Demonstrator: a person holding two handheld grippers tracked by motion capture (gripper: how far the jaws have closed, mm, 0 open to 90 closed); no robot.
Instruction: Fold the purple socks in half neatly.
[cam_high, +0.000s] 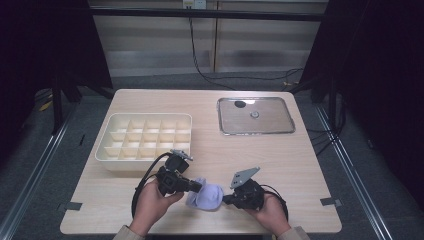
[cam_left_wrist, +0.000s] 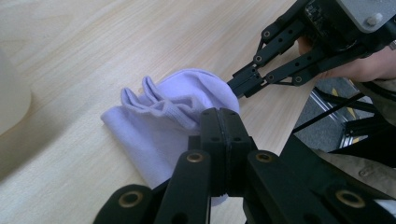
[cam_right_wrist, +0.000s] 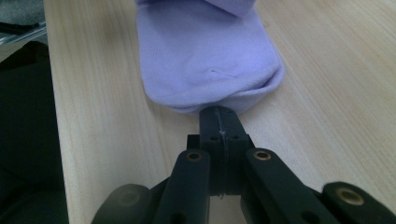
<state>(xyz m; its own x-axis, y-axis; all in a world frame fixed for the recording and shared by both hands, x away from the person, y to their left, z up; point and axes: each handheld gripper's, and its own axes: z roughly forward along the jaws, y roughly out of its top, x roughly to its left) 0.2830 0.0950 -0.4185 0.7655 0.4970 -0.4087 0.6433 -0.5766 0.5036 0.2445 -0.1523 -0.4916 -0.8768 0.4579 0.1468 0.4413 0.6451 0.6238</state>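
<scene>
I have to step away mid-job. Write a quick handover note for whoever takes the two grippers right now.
Left gripper: jaws shut, pinching one edge of the lilac sock.
Right gripper: jaws shut at the sock's opposite end; whether it grips fabric or just touches it is unclear.
Sock: bunched on the table near the front edge, between both grippers.
Compartment box: behind the left gripper, cells look empty.
Metal tray: far right.
Done: sock seized. Left: probably fold it and place it in a cell.
</scene>
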